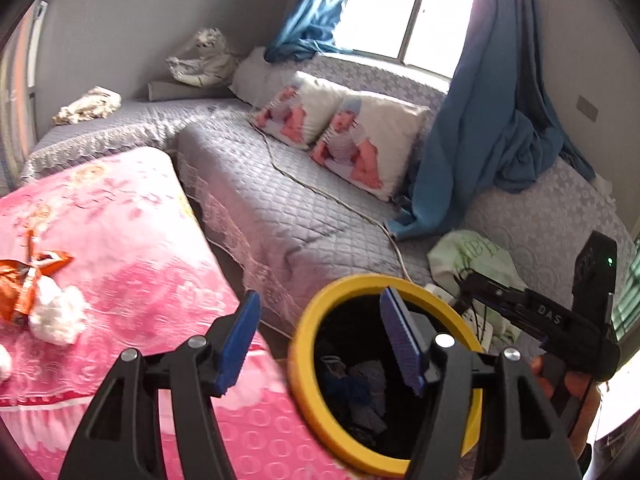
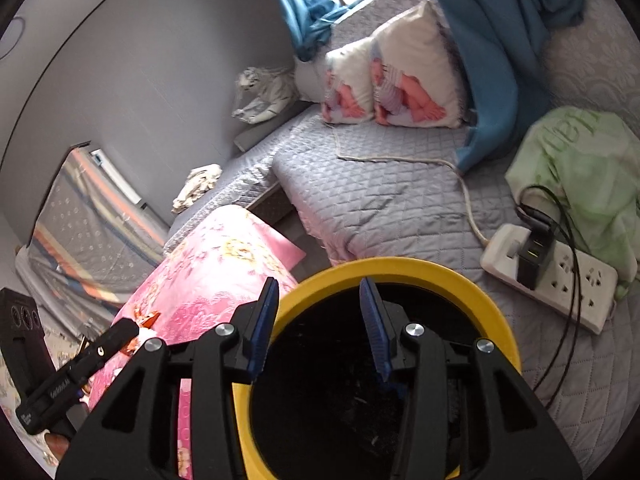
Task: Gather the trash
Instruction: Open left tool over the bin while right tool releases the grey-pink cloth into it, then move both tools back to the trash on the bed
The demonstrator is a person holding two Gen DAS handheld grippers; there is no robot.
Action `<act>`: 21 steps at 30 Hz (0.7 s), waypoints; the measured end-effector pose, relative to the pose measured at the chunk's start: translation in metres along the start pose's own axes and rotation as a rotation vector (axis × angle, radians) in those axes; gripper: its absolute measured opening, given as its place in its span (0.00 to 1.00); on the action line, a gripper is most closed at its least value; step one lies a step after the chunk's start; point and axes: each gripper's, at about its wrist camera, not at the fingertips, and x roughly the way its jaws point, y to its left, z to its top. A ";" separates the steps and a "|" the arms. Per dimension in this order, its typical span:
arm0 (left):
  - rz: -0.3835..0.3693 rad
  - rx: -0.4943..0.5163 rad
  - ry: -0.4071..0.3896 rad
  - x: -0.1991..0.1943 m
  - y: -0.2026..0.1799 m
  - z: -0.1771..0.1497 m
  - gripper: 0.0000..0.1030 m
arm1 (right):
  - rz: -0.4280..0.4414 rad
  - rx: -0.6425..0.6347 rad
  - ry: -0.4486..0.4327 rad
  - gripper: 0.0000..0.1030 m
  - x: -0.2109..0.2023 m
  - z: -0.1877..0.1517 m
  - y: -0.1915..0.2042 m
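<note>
A black bin with a yellow rim (image 1: 299,364) stands beside the pink blanket (image 1: 132,240), with dark scraps lying inside it. My left gripper (image 1: 320,336) is open with nothing between its blue pads; its right finger (image 1: 400,340) hangs over the bin's mouth. An orange wrapper (image 1: 24,280) and a white crumpled tissue (image 1: 56,314) lie on the blanket, far left. In the right wrist view my right gripper (image 2: 318,320) is open and empty, above the bin's yellow rim (image 2: 400,266). The left gripper's body (image 2: 72,372) shows at lower left.
Grey quilted mattresses (image 1: 288,216) carry two printed pillows (image 1: 360,144). A blue curtain (image 1: 480,140) hangs down onto them. A green bag (image 2: 580,168) and a white power strip (image 2: 560,276) with a black charger and cables lie right of the bin.
</note>
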 end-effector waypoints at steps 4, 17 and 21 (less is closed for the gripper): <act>0.035 -0.030 -0.046 -0.027 0.024 0.007 0.66 | 0.058 -0.076 -0.002 0.48 0.002 0.002 0.035; 0.290 -0.125 -0.153 -0.126 0.145 -0.007 0.79 | 0.219 -0.368 0.078 0.66 0.048 -0.025 0.184; 0.347 -0.188 -0.163 -0.150 0.184 -0.020 0.79 | 0.252 -0.432 0.133 0.67 0.072 -0.044 0.229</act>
